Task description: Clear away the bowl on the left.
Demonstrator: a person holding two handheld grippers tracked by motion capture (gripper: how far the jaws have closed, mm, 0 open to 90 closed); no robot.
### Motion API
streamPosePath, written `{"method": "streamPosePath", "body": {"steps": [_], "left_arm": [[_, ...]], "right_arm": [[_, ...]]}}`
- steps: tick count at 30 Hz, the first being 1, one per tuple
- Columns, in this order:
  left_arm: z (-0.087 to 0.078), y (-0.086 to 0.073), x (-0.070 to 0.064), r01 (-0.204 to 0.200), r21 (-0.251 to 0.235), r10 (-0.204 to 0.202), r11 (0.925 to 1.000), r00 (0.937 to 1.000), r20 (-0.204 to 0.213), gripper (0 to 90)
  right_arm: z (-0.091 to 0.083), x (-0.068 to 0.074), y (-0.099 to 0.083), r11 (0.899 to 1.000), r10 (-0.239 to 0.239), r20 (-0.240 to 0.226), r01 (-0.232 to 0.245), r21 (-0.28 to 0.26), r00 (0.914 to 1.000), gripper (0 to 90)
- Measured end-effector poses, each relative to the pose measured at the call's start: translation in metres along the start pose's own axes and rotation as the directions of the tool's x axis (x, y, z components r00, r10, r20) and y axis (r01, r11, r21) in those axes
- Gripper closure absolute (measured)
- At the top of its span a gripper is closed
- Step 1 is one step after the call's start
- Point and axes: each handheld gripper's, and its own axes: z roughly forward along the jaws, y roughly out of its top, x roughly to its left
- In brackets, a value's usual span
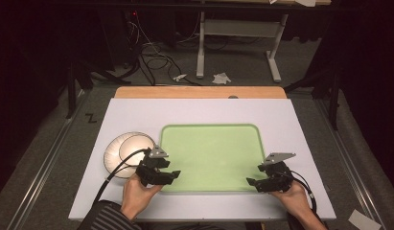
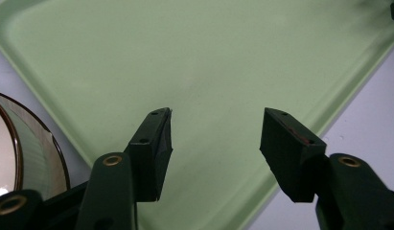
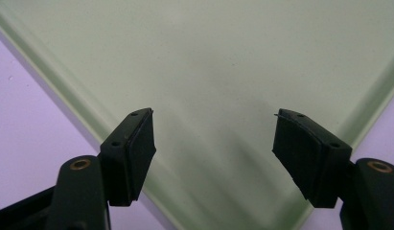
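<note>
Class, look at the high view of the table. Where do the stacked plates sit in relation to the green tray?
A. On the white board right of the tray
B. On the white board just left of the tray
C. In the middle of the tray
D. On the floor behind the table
B: the plates rest on the white board beside the left edge of the green tray, next to the left gripper.

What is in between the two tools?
Just bare green tray. In the high view, nothing sits between the left tool and the right tool.
</note>
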Motion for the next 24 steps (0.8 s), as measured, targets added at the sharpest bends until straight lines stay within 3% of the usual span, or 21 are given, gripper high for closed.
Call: {"method": "streamPosePath", "body": {"steps": [7,24], "left_arm": [[0.0004,-0.0003,0.0003,-0.008,0.005,0.008,1.0000,0.9999,-0.011,43.8],[-0.0052,0.0035,0.0087,0.037,-0.030,-0.038,0.9989,0.9990,-0.026,43.0]], "right_arm": [[-0.0019,0.0010,-0.0008,1.000,-0.010,0.000,0.010,-0.008,0.9999,32.3],[0.0000,-0.0002,-0.0003,1.000,-0.015,0.000,0.015,0.006,0.9999,32.0]]}}
